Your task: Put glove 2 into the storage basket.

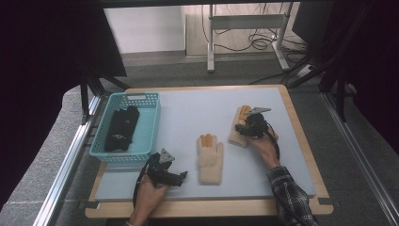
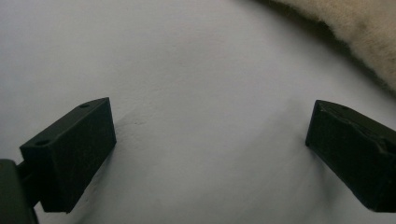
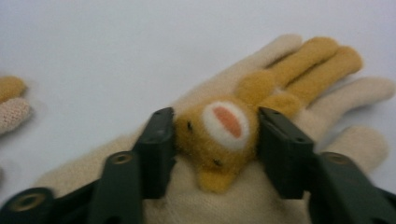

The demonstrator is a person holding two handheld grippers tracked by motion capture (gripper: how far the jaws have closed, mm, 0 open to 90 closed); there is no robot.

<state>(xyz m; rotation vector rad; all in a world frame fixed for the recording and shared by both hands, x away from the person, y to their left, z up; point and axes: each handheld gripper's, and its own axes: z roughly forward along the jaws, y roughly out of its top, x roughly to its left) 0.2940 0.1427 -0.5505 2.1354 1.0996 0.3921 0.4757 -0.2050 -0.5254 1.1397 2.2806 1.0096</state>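
Two cream gloves lie on the worktop (image 1: 188, 113): the right gripper (image 3: 215, 135) has its jaws pinching the orange bear patch on the far glove (image 1: 237, 129), while the left gripper (image 1: 181, 175) rests, jaws spread, just beside the near glove (image 1: 210, 162), a blue basket (image 1: 148, 129) at its left.

The high view looks down on the tabletop (image 1: 188, 113); both gripper views sit close above it, sharing its gloves (image 3: 261, 154).

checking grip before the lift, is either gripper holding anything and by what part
The right gripper is clamped on the far glove by the plush animal face on its back. The left gripper is open, holding nothing.
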